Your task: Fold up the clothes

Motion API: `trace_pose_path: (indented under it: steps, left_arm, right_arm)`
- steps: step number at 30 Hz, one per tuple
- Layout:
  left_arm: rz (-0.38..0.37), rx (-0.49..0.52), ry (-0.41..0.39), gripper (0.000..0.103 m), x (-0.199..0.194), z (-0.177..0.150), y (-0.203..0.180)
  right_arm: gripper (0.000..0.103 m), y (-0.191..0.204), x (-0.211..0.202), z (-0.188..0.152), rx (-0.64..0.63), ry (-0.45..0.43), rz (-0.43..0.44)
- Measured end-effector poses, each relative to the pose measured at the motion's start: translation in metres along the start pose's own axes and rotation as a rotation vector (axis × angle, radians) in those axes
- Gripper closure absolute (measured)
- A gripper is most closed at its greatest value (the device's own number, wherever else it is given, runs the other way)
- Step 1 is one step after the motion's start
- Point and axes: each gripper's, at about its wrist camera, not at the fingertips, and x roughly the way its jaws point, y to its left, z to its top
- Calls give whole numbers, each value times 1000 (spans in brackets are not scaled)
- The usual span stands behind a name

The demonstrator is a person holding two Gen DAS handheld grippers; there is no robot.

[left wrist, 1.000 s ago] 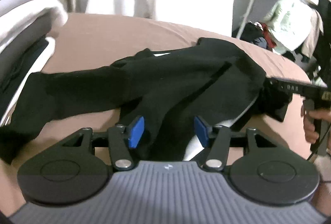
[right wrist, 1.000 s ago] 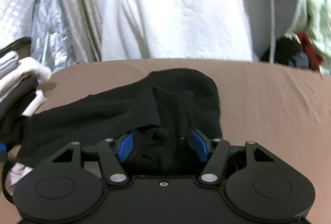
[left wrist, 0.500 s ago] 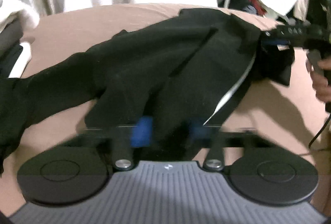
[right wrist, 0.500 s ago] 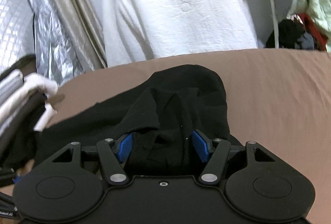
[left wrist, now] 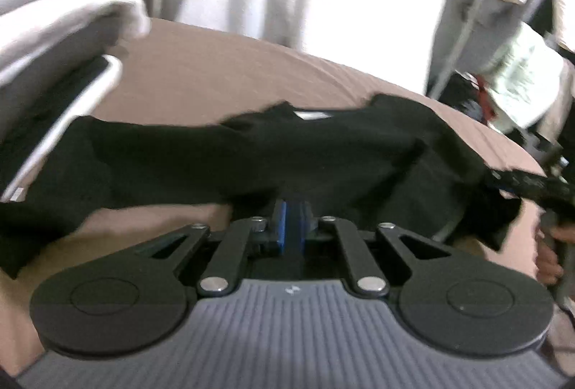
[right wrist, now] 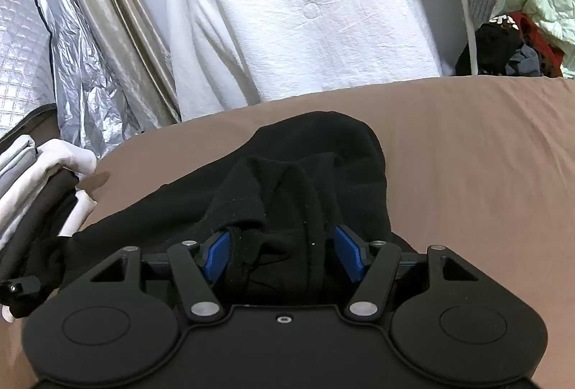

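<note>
A black garment [left wrist: 251,155] lies stretched across the brown bed [left wrist: 215,72]. My left gripper [left wrist: 290,225] is at the garment's near edge. Its blue pads stand almost together, pinching a fold of the black cloth, and the jaws are starting to open. In the right wrist view the garment [right wrist: 316,166] is bunched up, and my right gripper [right wrist: 282,256] is closed wide on a thick wad of it. From the left wrist view the right gripper [left wrist: 517,182] holds the garment's right corner lifted, with cloth hanging below it and a hand [left wrist: 550,259] behind.
A stack of folded white and grey clothes [left wrist: 54,29] sits at the bed's left, also seen as the stack [right wrist: 32,180]. White fabric [right wrist: 305,11] and a silver cover [right wrist: 72,47] hang behind the bed. Loose clothes [right wrist: 510,44] are piled at the far right.
The left gripper's pads went from wide apart to nearly together on the garment's near edge, and its view swung right, then back left. The right gripper kept its grip and rolled slightly.
</note>
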Motion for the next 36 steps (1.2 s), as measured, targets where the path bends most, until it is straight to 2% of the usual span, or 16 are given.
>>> trace_pose_path:
  steps: [1, 3, 6, 8, 10, 12, 14, 16, 17, 18, 23, 30, 31, 32, 33, 36]
  left_arm:
    - [-21, 25, 14, 81, 2, -1, -5]
    - [-42, 119, 40, 52, 4, -6, -22]
    - [-61, 245, 102, 49, 8, -16, -41]
    - [-83, 269, 153, 49, 6, -23, -45]
    - [-91, 304, 170, 42, 6, -30, -49]
    - [-50, 355, 187, 38, 13, -38, -55]
    - [16, 393, 220, 39, 25, -44, -57]
    - [85, 408, 231, 46, 37, -47, -54]
    - [106, 387, 229, 65, 39, -46, -49]
    - [115, 348, 228, 75, 40, -42, -42]
    - [72, 184, 181, 82, 34, -27, -17]
    - [44, 96, 141, 86, 35, -21, -9]
    - [48, 80, 135, 86, 35, -19, -8]
    - [53, 55, 126, 86, 35, -16, -6]
    - [53, 26, 112, 86, 33, -13, -4]
    - [47, 1, 42, 86, 18, -4, -4]
  right_arm:
    - [36, 1, 0, 0, -6, -1, -2]
    - [36, 2, 0, 0, -16, -1, -6]
    - [36, 1, 0, 0, -12, 6, -8]
    - [36, -1, 0, 1, -3, 11, -6]
    - [36, -3, 0, 1, 1, 11, 3]
    - [36, -5, 3, 1, 6, 18, 6]
    - [36, -5, 7, 1, 6, 24, 10]
    - [36, -5, 10, 0, -6, 26, 10]
    - [36, -5, 11, 0, -12, 28, 10]
    - [36, -5, 13, 0, -15, 28, 12]
    - [36, -6, 15, 1, -5, 27, 29]
    - [37, -1, 15, 0, -30, 18, 57]
    - [45, 0, 15, 0, -44, 20, 76]
    - [83, 1, 17, 0, -58, 37, 99]
    - [95, 3, 21, 0, -70, 64, 118]
    - [96, 7, 22, -1, -107, 62, 101]
